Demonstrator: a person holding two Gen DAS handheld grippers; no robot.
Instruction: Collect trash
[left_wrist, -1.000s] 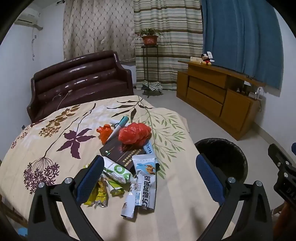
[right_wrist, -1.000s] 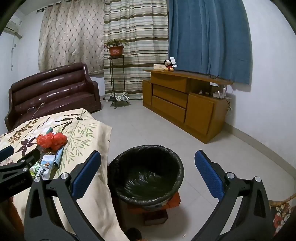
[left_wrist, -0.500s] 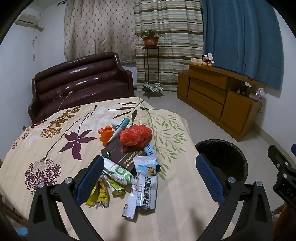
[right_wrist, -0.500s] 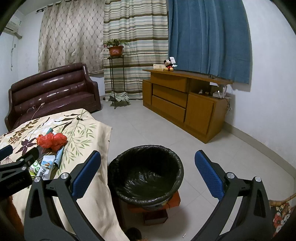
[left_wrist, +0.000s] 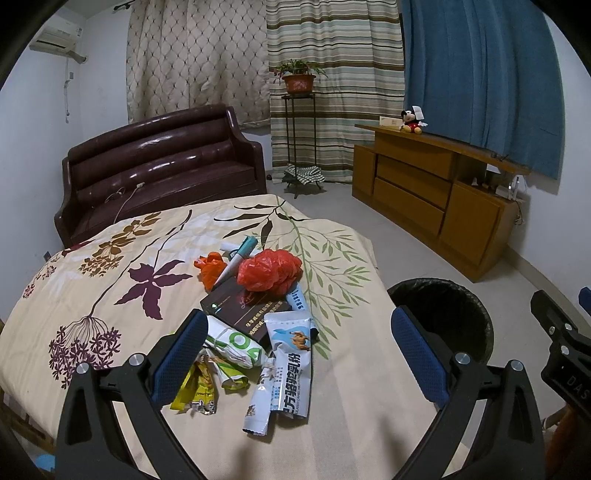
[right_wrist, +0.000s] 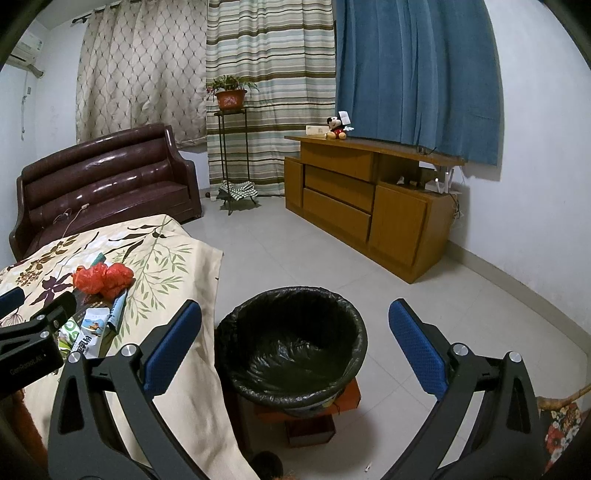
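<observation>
Both my left gripper (left_wrist: 295, 347) and right gripper (right_wrist: 294, 343) have fingers spread, empty; the light, crinkly, slippery white-blue foil snack wrapper (left_wrist: 290, 365) on the floral-cloth table (left_wrist: 110, 280) looks best pinched mid-body.

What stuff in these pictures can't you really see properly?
- Left wrist view: the dark box is partly covered by the red plastic bag; its small print is too tiny to read.
- The yellow wrapper is partly hidden behind the left gripper.
- Right wrist view: the trash bin bottom is too dark to see; the right gripper frames it.
</observation>
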